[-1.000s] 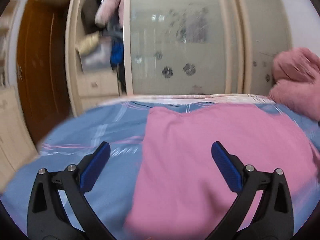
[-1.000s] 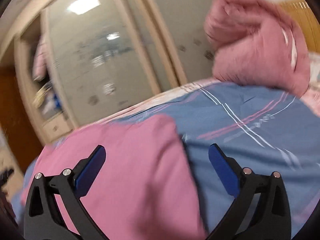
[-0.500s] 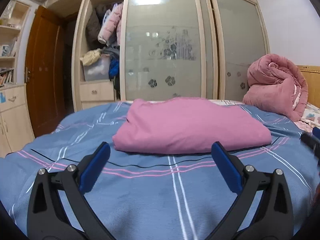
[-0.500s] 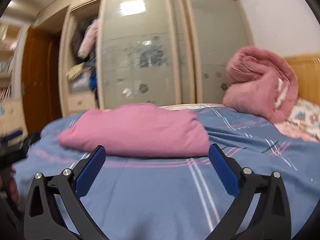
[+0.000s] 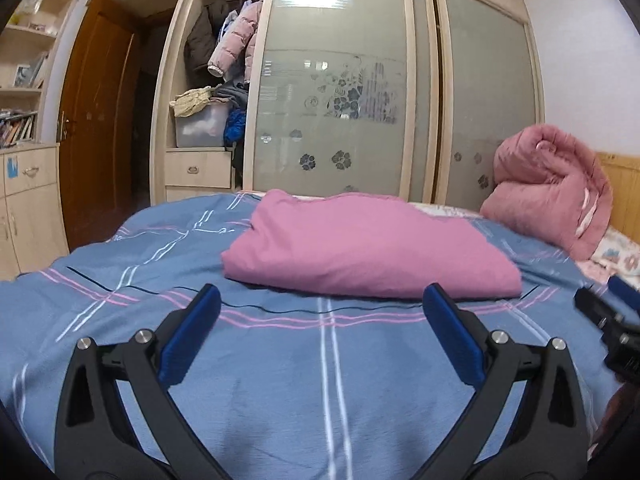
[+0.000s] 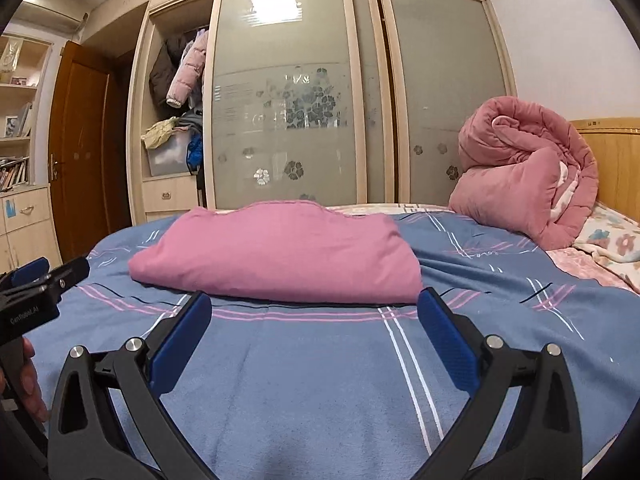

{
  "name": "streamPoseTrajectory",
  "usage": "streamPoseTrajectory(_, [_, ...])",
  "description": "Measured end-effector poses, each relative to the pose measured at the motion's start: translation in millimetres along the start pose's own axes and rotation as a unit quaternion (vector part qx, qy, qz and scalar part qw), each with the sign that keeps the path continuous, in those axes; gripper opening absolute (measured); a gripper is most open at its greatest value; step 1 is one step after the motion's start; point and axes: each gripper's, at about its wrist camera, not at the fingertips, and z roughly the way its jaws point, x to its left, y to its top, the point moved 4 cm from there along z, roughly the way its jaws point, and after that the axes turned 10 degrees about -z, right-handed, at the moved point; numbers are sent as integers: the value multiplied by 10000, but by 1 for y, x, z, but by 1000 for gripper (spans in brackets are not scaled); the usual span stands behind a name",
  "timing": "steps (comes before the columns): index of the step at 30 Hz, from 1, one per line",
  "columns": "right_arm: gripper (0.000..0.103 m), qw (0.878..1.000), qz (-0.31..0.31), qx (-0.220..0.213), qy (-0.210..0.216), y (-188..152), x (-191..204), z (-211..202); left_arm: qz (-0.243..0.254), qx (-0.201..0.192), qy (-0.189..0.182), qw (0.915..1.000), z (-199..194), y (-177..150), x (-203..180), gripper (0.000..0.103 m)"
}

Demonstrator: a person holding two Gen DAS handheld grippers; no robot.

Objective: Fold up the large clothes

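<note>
Garment: a pink garment (image 5: 360,252), folded into a thick oblong bundle, lies on the bed (image 5: 280,380) ahead of both grippers, apart from them, its long side across both views; what kind of garment cannot be told.
Bed cover: blue bedspread (image 6: 320,380) with pink, white and dark stripe lines, spread under the bundle and reaching the bottom of both views.
Left gripper: the left gripper (image 5: 320,312) hangs low over the bedspread, its blue-padded fingers spread wide with nothing between them; the bundle shows beyond the gap, not touched.
Right gripper: the right gripper (image 6: 314,318) has its jaws just as wide and empty, its pads near the bundle's near edge; whether the right pad touches the cloth cannot be told.
Side by side: each gripper shows at the edge of the other's view, the left one at the left edge of the right wrist view with a hand (image 6: 28,384) on its handle.
Quilt: a rolled pink quilt (image 6: 528,176) sits at the right end of the bed against a wooden headboard (image 6: 616,160), well apart from the bundle.
Background: a wardrobe (image 5: 340,80) with frosted sliding doors stands behind the bed, its left bay open and showing hung jackets (image 5: 224,40) and a plastic bin (image 5: 200,128); a brown door (image 5: 96,120) stands left of it.
</note>
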Motion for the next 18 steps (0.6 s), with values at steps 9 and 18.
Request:
streamPoseTrajectory(9, [102, 9995, 285, 143, 42, -2, -5, 2, 251, 315, 154, 9991, 9, 0, -2, 101])
streamPoseTrajectory(18, [102, 9995, 212, 220, 67, -4, -3, 3, 280, 465, 292, 9981, 13, -2, -2, 101])
